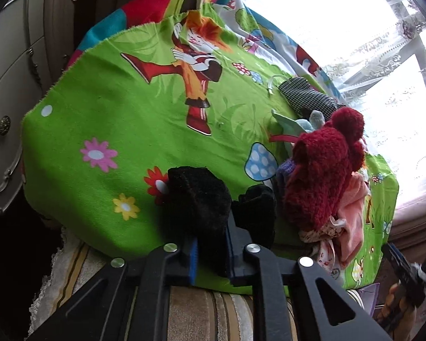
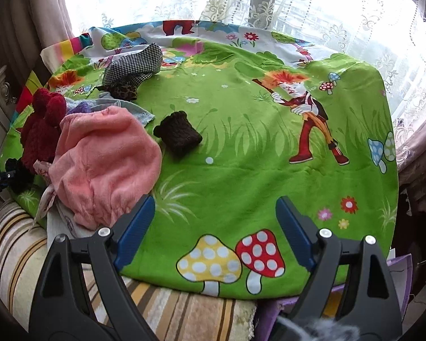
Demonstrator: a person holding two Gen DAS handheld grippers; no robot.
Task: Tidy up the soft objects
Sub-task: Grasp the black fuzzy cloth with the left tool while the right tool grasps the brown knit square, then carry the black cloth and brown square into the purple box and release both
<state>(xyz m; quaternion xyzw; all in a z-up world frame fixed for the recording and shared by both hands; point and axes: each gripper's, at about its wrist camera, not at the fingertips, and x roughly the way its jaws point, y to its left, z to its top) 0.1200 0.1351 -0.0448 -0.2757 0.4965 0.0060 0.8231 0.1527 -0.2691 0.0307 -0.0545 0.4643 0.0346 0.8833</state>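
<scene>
Black fuzzy cloth [image 1: 210, 207] sits pinched between the blue pads of the left gripper [image 1: 211, 251], jaws nearly closed on it, right at the near edge of the green cartoon sheet [image 1: 105, 108]. Just beside it, the red knitted hat [image 1: 323, 167] tops a heap with the pink fleece [image 2: 105, 164]. Over on the right gripper [image 2: 215, 233], jaws spread wide, nothing held, hovering over the sheet's near edge. Farther in lies a dark knitted piece [image 2: 179, 135], and the checked cloth [image 2: 133, 65] near the far-left corner.
</scene>
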